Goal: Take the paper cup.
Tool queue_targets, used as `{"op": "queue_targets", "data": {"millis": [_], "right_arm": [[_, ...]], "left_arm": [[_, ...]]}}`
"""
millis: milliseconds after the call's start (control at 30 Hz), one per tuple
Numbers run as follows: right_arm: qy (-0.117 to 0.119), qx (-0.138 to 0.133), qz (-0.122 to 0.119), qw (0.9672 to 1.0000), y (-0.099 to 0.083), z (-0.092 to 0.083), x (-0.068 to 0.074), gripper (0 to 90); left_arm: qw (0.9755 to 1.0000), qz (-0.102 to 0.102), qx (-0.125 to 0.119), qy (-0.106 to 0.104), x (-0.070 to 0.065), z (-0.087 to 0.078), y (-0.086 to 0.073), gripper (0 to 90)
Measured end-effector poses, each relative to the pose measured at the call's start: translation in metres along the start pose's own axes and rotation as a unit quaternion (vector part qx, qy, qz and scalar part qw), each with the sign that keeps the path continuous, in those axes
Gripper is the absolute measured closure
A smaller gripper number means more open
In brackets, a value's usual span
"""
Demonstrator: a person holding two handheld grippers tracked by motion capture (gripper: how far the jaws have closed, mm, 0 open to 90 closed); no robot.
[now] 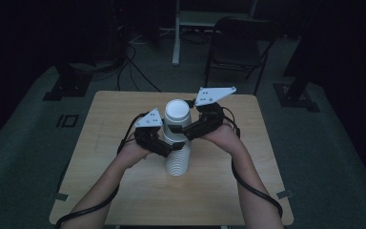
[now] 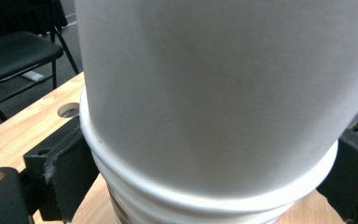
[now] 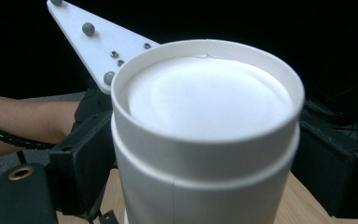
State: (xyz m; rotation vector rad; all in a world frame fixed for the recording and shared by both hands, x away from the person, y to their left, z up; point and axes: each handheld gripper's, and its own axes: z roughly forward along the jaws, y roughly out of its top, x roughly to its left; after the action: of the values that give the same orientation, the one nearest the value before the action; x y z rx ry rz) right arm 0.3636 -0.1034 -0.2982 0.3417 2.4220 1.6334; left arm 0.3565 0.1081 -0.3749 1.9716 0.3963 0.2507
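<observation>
A stack of white paper cups (image 1: 177,160) stands upside down in the middle of the wooden table (image 1: 114,124). The top cup (image 1: 177,117) rises above the ribbed band of rims, base upward. My left gripper (image 1: 166,145) comes in from the left and is shut on the stack's rims (image 2: 205,196), one black jaw on each side. From the right, my right gripper (image 1: 187,130) is shut on the top cup's wall (image 3: 205,186), higher up. The top cup's recessed base (image 3: 205,100) faces the right gripper view. The left gripper's grey plate (image 3: 102,44) shows behind it.
A black folding chair (image 1: 240,45) and a white table leg (image 1: 176,33) stand on the dark floor beyond the table's far edge. A round hole (image 2: 68,110) sits in the tabletop near the far left corner. Cables trail from both grippers along the forearms.
</observation>
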Motion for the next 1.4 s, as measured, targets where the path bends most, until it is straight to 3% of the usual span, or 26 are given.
{"op": "queue_targets", "data": {"millis": [133, 533, 700, 867, 1400], "right_arm": [[-0.007, 0.009, -0.006, 0.9999, 0.002, 0.003, 0.002, 18.4], [-0.021, 0.014, -0.006, 0.9997, 0.004, 0.002, 0.006, 20.4], [-0.025, -0.017, -0.003, 0.9995, 0.012, -0.007, 0.006, 20.8], [-0.025, -0.018, -0.004, 0.9995, 0.021, -0.012, 0.006, 20.8], [-0.028, -0.060, -0.015, 0.9977, 0.043, -0.037, 0.012, 21.1]], "left_arm": [[1.0000, 0.000, 0.002, 0.001, 0.000, 0.000, 0.000, 5.8], [1.0000, -0.003, 0.000, 0.002, 0.000, 0.000, 0.000, 5.8], [1.0000, -0.002, 0.000, 0.002, 0.000, 0.000, 0.000, 5.8], [1.0000, -0.001, 0.001, 0.002, 0.000, 0.000, 0.000, 5.8], [1.0000, -0.001, 0.003, 0.002, 0.000, 0.000, 0.000, 5.8]]}}
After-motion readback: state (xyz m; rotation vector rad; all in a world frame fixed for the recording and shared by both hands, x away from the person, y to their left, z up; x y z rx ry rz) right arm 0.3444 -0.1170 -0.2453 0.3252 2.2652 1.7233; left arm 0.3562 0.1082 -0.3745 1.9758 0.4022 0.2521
